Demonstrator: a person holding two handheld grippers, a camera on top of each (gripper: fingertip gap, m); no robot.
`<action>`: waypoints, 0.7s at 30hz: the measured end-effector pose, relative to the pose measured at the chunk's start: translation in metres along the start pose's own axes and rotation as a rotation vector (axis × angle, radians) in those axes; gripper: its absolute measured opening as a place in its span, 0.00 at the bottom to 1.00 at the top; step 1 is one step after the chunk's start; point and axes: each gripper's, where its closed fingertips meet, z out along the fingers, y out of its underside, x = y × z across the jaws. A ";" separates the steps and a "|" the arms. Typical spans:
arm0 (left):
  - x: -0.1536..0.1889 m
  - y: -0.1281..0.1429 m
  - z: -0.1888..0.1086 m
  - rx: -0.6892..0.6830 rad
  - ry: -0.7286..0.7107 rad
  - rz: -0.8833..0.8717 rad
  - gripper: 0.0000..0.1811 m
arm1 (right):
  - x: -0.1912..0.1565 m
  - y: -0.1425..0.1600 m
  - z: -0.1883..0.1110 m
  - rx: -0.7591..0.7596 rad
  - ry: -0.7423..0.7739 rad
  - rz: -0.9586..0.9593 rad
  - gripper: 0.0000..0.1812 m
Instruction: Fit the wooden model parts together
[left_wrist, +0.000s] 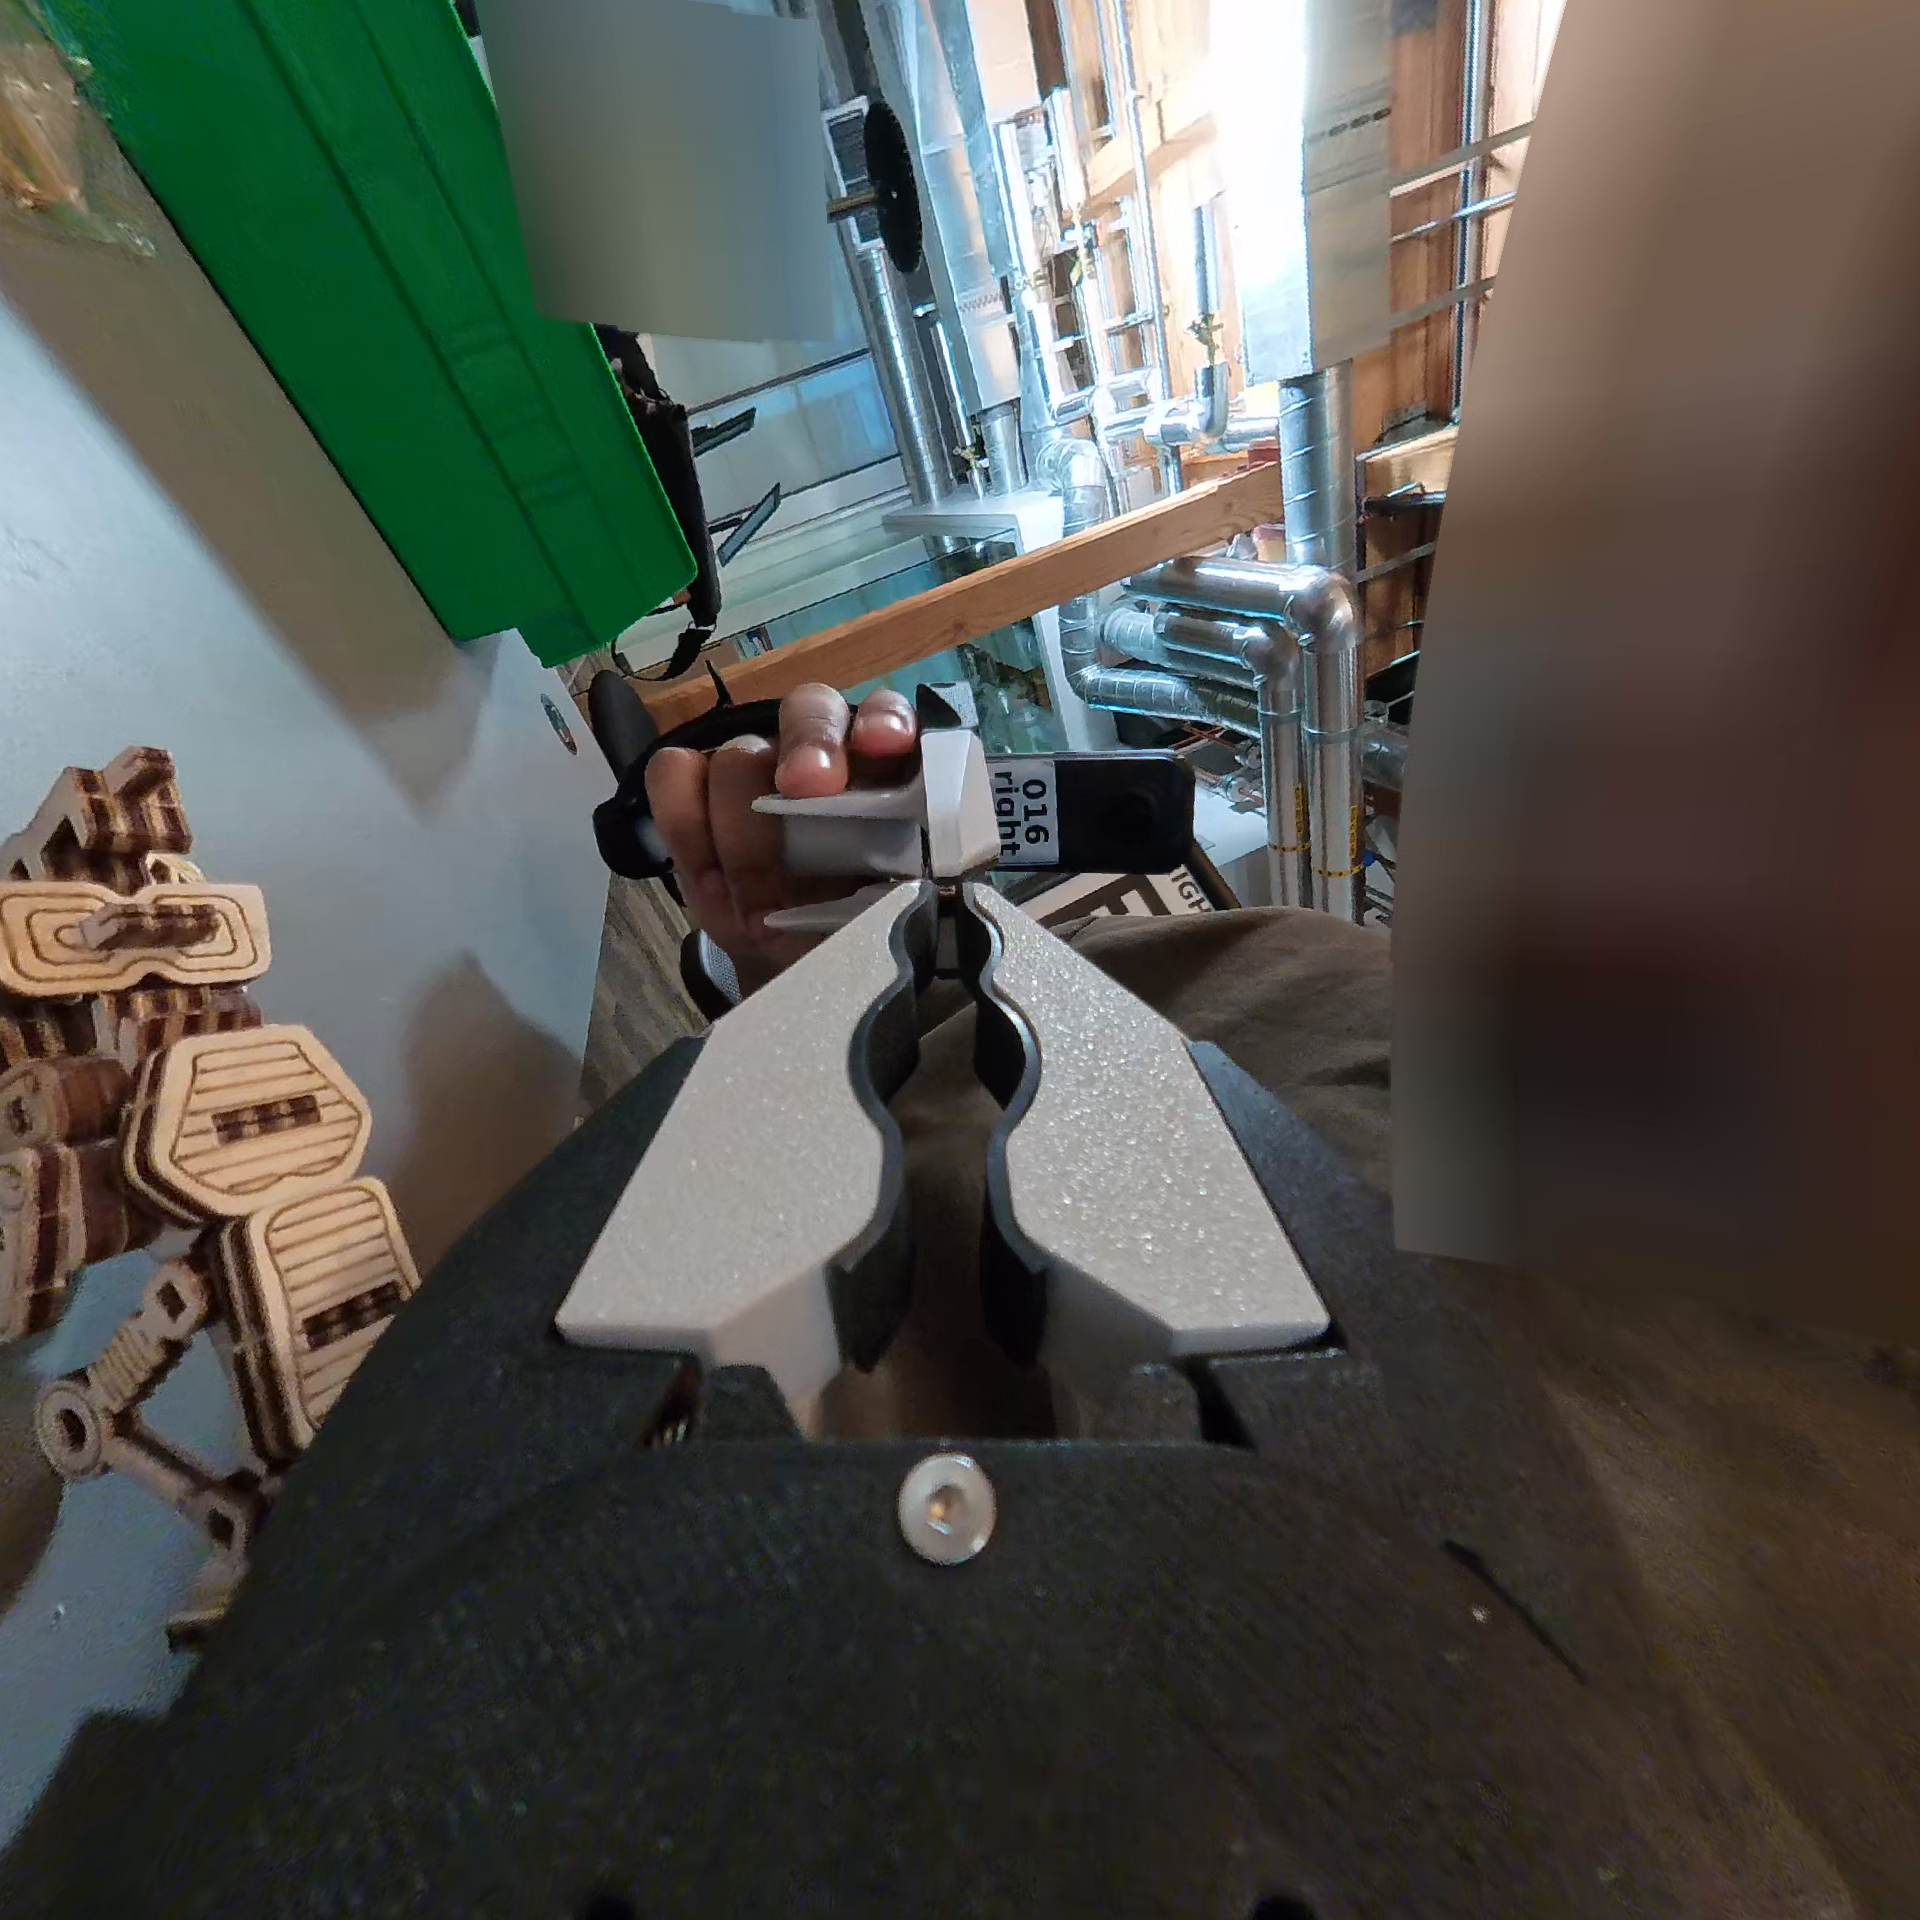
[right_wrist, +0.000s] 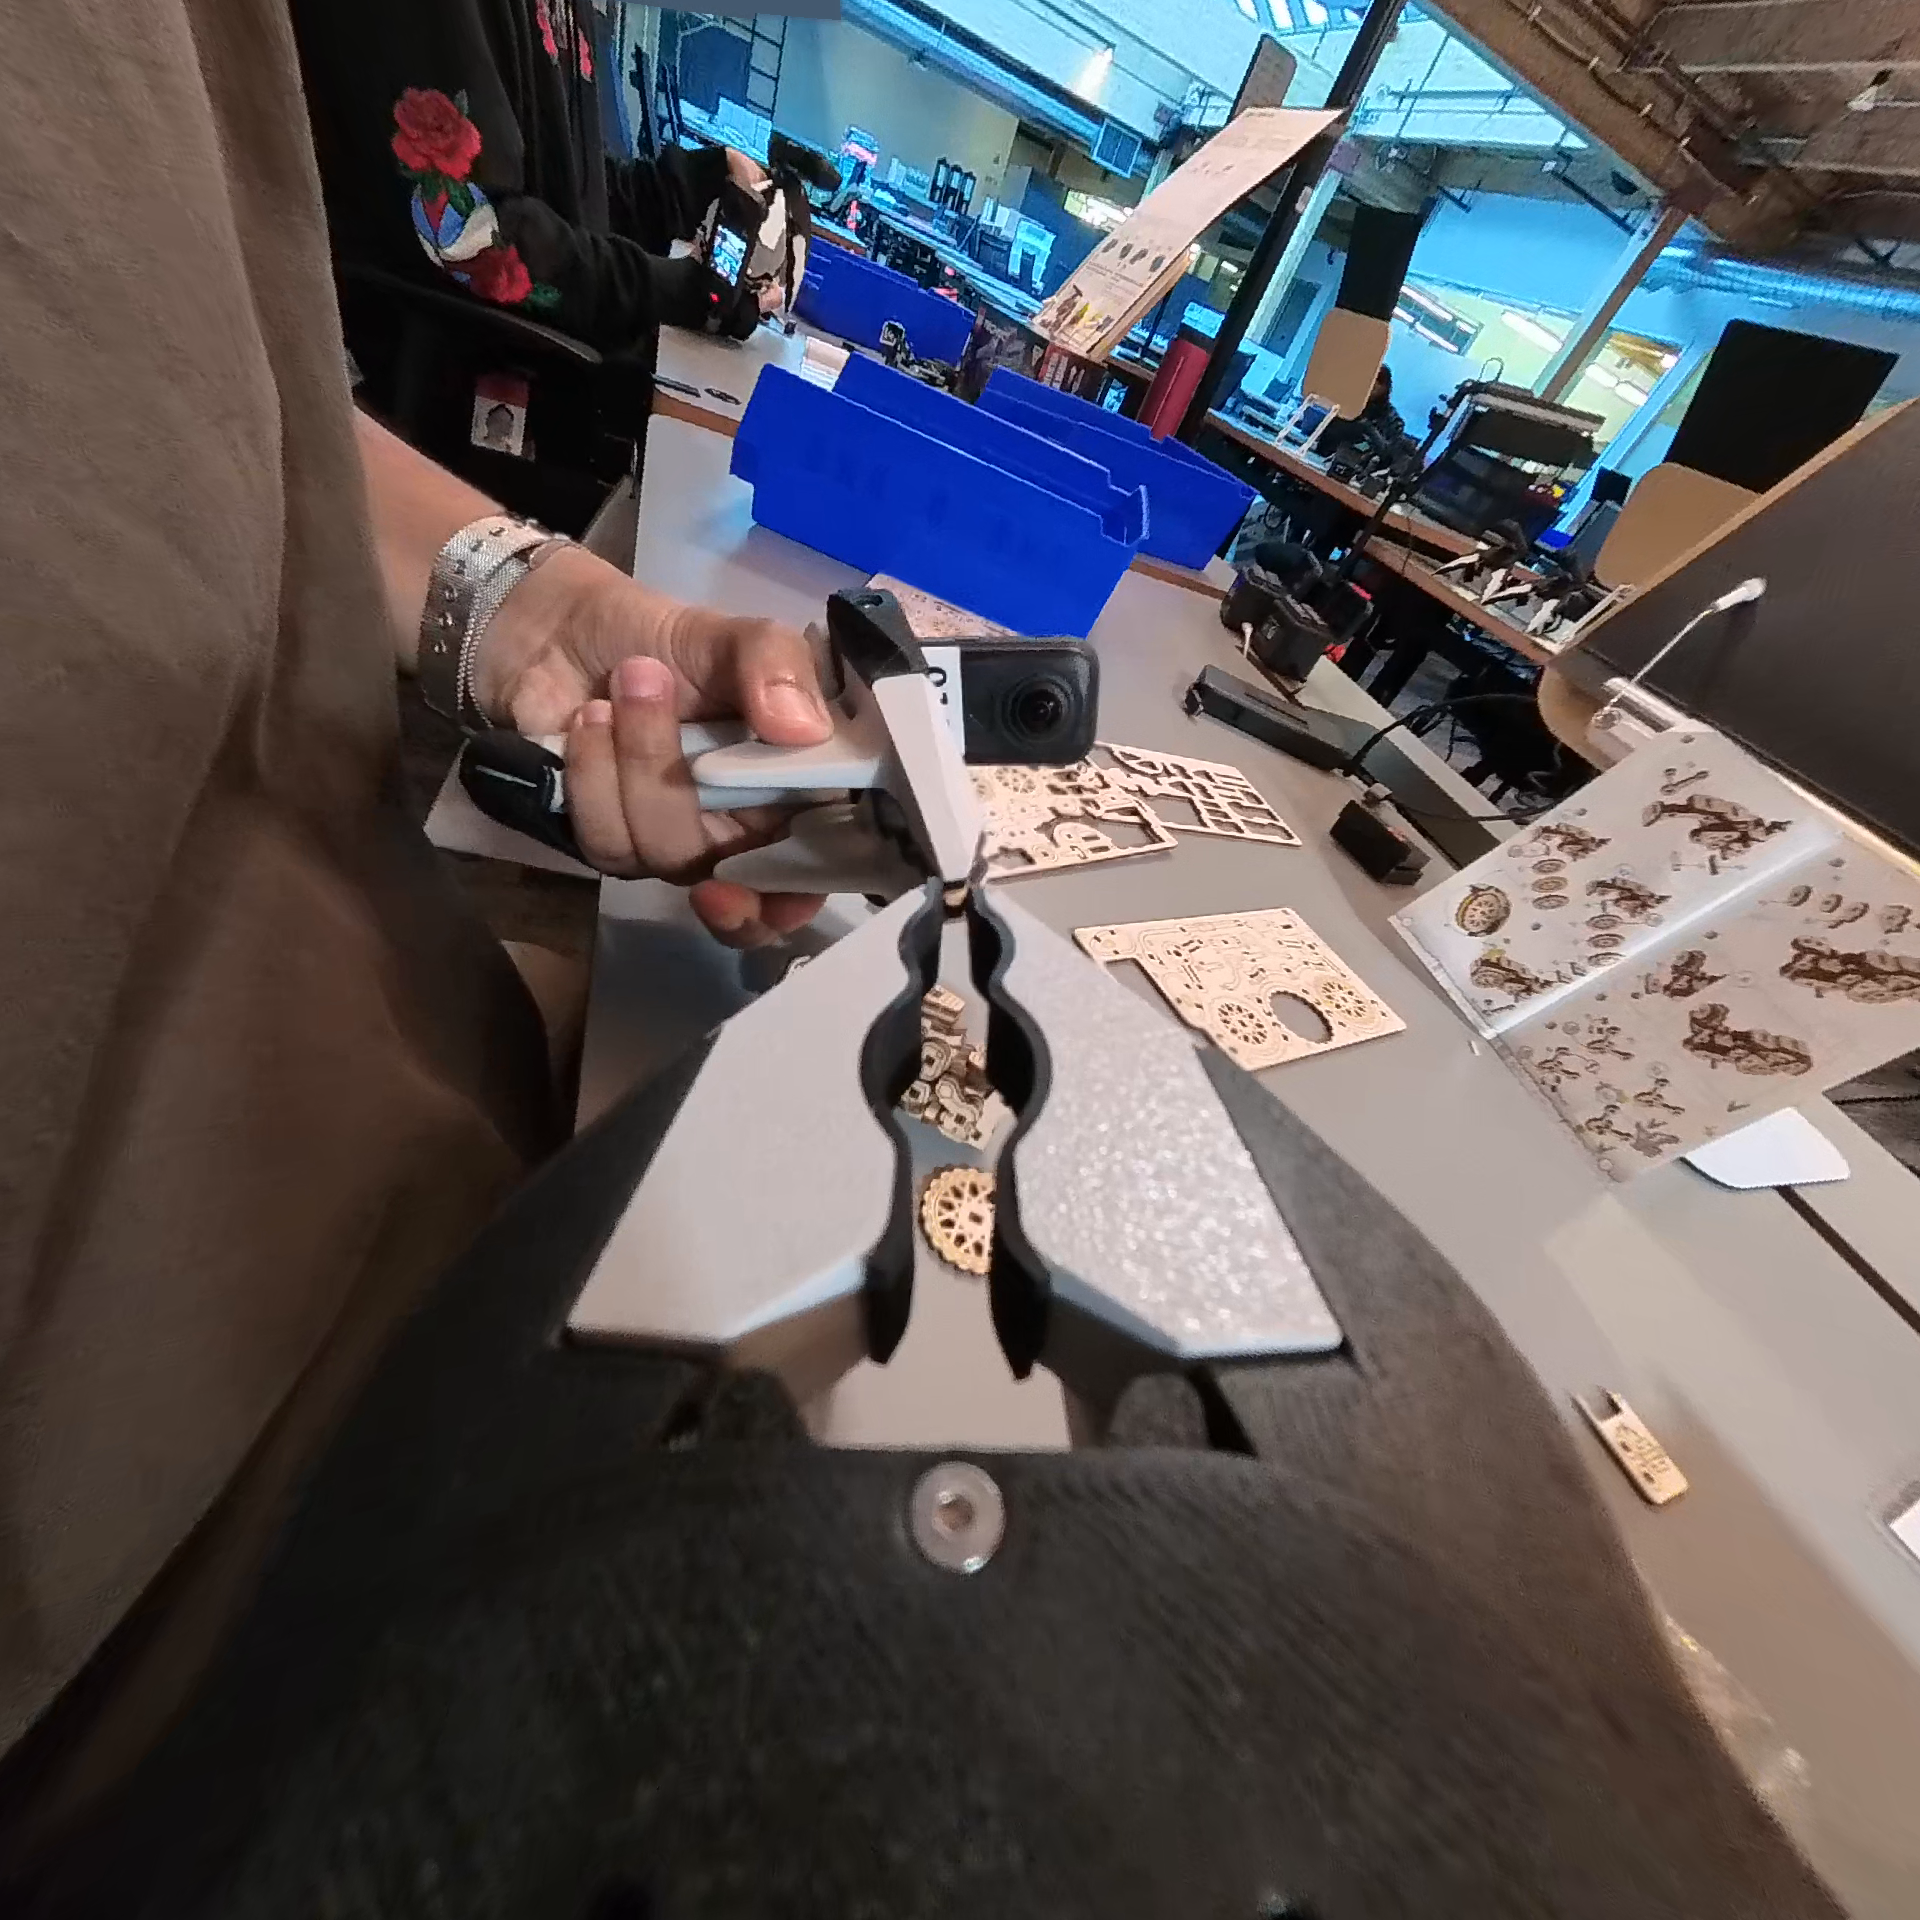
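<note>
My left gripper (left_wrist: 948, 902) and my right gripper (right_wrist: 956, 902) meet tip to tip in the air, above the table's near edge. Both are shut, and a tiny wooden part (right_wrist: 957, 889) is pinched where the tips meet; it also shows in the left wrist view (left_wrist: 944, 886). I cannot tell whether it is one piece or two. A hand holds each gripper. The half-built wooden model (left_wrist: 197, 1101) stands on the grey table to the left; in the right wrist view it (right_wrist: 945, 1070) shows between my fingers. A wooden gear wheel (right_wrist: 956, 1218) lies beside it.
Two punched-out wooden sheets (right_wrist: 1236, 987) (right_wrist: 1122, 805) and an instruction sheet (right_wrist: 1662, 956) lie on the table (right_wrist: 1455, 1195). Blue bins (right_wrist: 935, 499) stand behind, a green bin (left_wrist: 416, 312) to the left. A small wooden piece (right_wrist: 1642, 1446) lies at right. Another person works at the far end. My two grippers' fingertips are within a few centimetres of each other.
</note>
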 end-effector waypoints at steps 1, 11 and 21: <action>0.000 0.000 0.000 -0.002 -0.001 0.001 0.00 | 0.000 0.000 0.000 0.006 0.005 -0.009 0.01; -0.003 0.000 0.001 -0.006 -0.016 0.015 0.00 | 0.000 0.003 0.000 0.014 -0.002 0.013 0.01; -0.006 -0.004 0.001 0.005 -0.037 0.008 0.17 | 0.007 0.003 -0.002 0.016 -0.033 0.159 0.01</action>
